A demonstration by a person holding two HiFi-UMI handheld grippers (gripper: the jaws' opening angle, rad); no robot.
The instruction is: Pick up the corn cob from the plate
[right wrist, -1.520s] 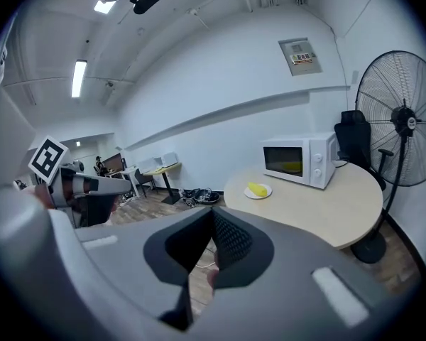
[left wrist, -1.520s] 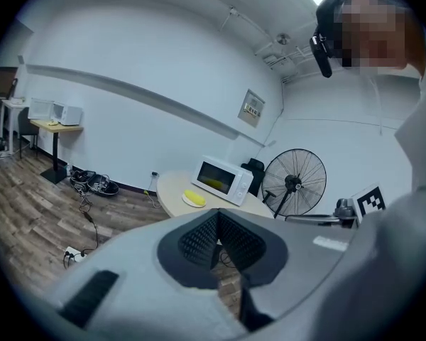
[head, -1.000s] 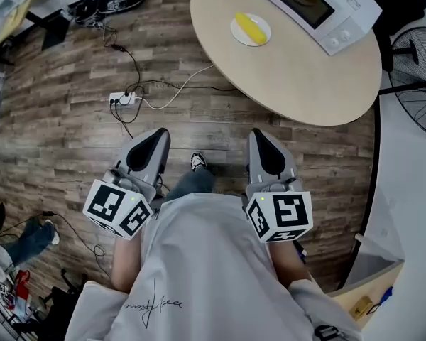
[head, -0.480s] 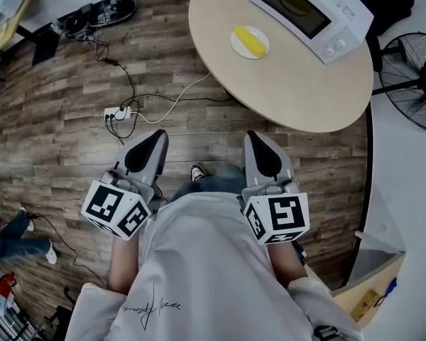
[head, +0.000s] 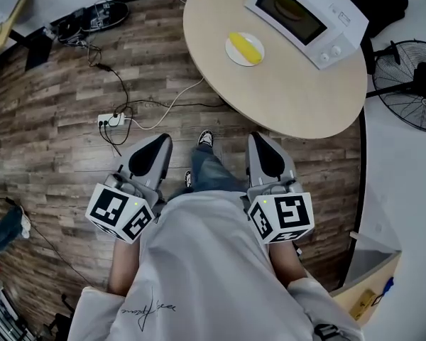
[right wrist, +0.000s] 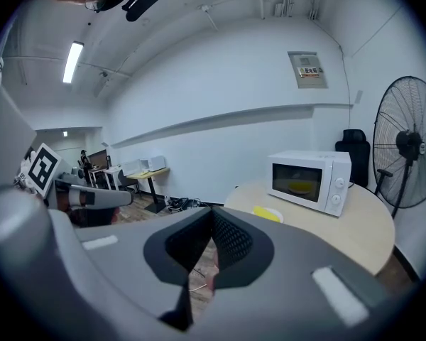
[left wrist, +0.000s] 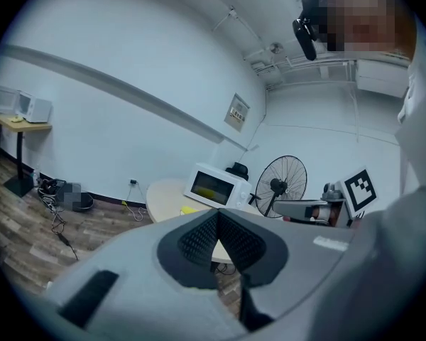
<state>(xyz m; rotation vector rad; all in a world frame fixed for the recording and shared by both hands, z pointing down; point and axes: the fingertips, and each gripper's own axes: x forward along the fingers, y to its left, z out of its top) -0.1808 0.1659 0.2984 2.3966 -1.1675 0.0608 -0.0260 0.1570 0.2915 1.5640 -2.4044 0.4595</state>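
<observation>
The yellow corn cob (head: 246, 48) lies on a small white plate (head: 231, 45) on the round beige table (head: 284, 98), to the left of the microwave. It also shows as a yellow spot, the corn cob (right wrist: 268, 214), in the right gripper view. Both grippers hang well short of the table, over the wood floor on either side of the person's body. The left gripper (head: 156, 142) is shut with nothing in it, its pads meeting in the left gripper view (left wrist: 216, 222). Beside it the right gripper (head: 260, 139) is also shut and empty (right wrist: 213, 217).
A white microwave (head: 305, 16) with something yellow inside stands on the table's far side. A standing fan (head: 412, 84) is at the right. A power strip (head: 110, 119) and cables lie on the floor at the left. A cardboard box (head: 373, 300) sits at the lower right.
The person has stepped toward the table, one foot now forward. Both shut grippers came along with the body, and the table and plate sit slightly nearer in the head view.
</observation>
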